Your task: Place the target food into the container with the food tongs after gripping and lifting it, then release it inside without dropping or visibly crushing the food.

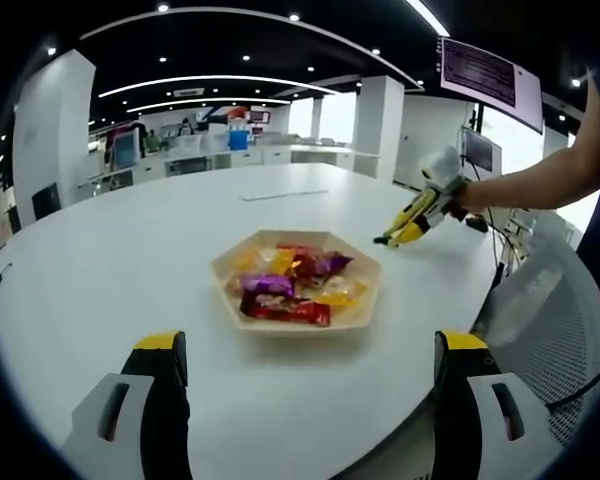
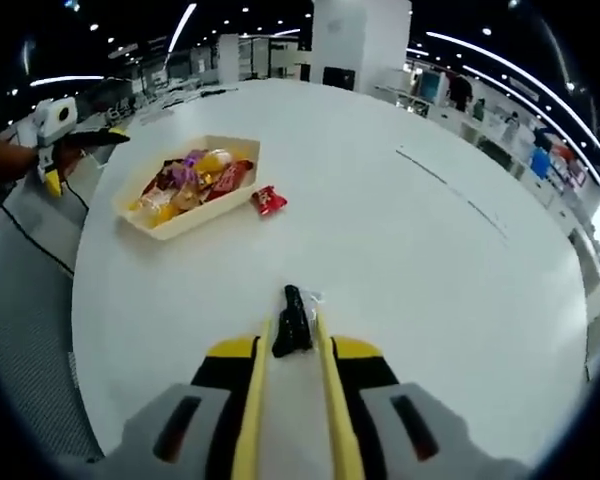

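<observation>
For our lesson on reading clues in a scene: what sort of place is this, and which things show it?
Probably an open-plan office. A large round white table stands among desks with monitors, under recessed ceiling lights, and a wall-mounted screen hangs nearby.

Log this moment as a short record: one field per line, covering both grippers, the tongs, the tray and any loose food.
surface: white round table
tray: hexagonal wooden tray holding wrapped snacks
loose food: red wrapped snack on the table beside the tray, apart from it
left gripper: jaws wide apart, holding nothing, facing the tray
right gripper: shut on the yellow tongs
tongs' tips: closed on a dark wrapped snack, above the table, away from the tray
</observation>
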A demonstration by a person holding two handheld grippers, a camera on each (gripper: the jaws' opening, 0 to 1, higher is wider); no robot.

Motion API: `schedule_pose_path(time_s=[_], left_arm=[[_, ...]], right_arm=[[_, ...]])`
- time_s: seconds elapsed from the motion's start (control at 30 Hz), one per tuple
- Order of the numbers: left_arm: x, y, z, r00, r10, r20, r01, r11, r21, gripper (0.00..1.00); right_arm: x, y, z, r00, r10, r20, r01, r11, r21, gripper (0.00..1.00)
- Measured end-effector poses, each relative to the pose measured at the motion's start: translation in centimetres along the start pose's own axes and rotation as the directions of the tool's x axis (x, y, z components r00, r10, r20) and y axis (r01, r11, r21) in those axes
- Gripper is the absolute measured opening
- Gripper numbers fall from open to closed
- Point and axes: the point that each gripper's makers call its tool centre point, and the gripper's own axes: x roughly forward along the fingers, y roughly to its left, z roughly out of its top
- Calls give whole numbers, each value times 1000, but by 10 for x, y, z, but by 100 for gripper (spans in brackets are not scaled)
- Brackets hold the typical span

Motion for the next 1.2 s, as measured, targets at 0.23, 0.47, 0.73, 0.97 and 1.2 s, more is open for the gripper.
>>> schedule_pose_path(time_s=[0.23,0.47,0.73,0.97,1.2], left_arm=[[0,0,0,1000,-1,1,1,1000,-2,100],[0,0,1,1000,-1,4,1,1000,-2,100],[0,0,1,1000,3,8,-3,1000,-3,100],[0,0,1,1000,1,11,-1,1000,-5,100],[0,1,2,1000,2,13,-2,1000,-7,100]], right_arm=[[-3,-3,-2,999,-42,-25,43,998,53,22],[-9,-2,-2,998,-54,-20,55,996,70,22],[-20,-13,14,996,-77,41,71,988,138,22],[-14,-9,4,997,-79,20,77,992,100,23],[-8,-7,-8,995,-101,-25,102,994,50,26]])
